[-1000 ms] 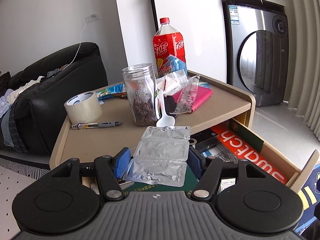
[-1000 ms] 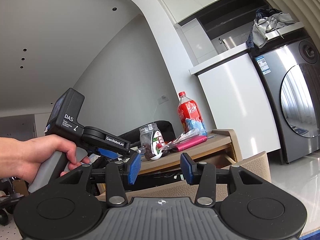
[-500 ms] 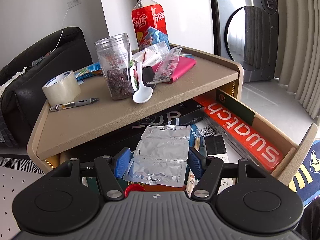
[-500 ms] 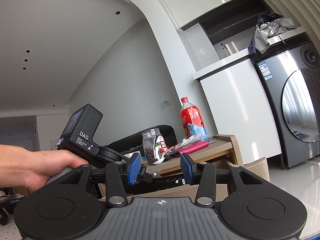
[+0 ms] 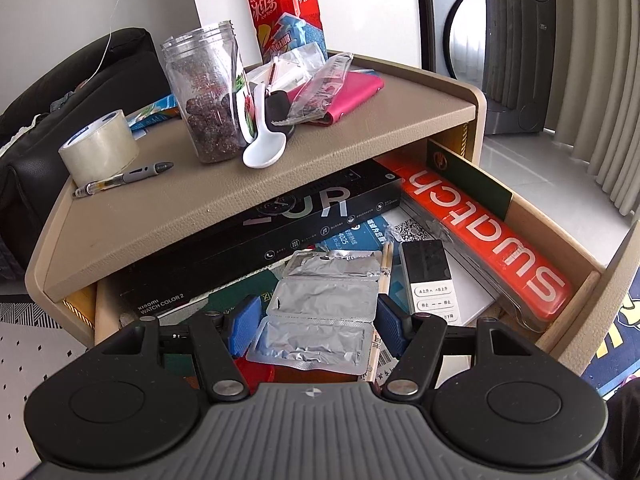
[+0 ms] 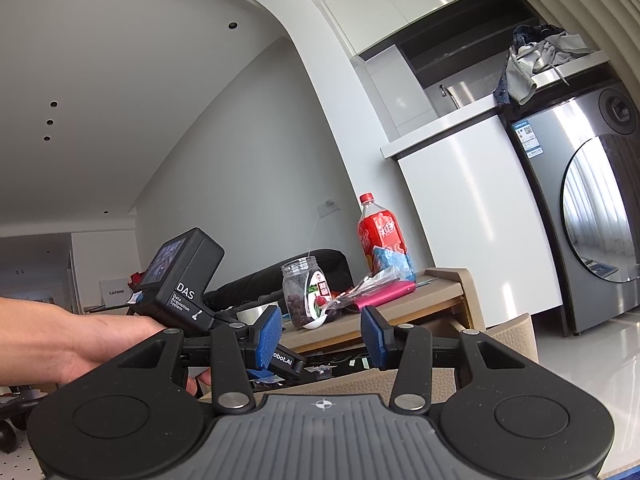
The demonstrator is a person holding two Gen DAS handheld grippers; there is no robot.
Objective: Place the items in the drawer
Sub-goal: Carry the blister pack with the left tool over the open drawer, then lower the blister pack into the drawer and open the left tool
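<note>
the left gripper [image 5: 314,322] is clamped on a silver foil blister strip [image 5: 324,308], its blue pads pressing the strip's two side edges, and holds it over the open drawer [image 5: 556,220] of the tan side table [image 5: 168,204]. below the strip, inside the drawer, lie a black xiaomi watch box [image 5: 260,236], an orange swatch case [image 5: 488,236] along the drawer's right side, and a small white remote [image 5: 430,280] just right of the strip. on the table top stand a tape roll [image 5: 100,146], a pen [image 5: 124,179], a clear jar [image 5: 210,92], a white spoon [image 5: 262,142] and a red iced tea bottle [image 5: 286,4]. the right gripper [image 6: 322,336] hangs beside the drawer front, fingers spread apart with nothing between them.
</note>
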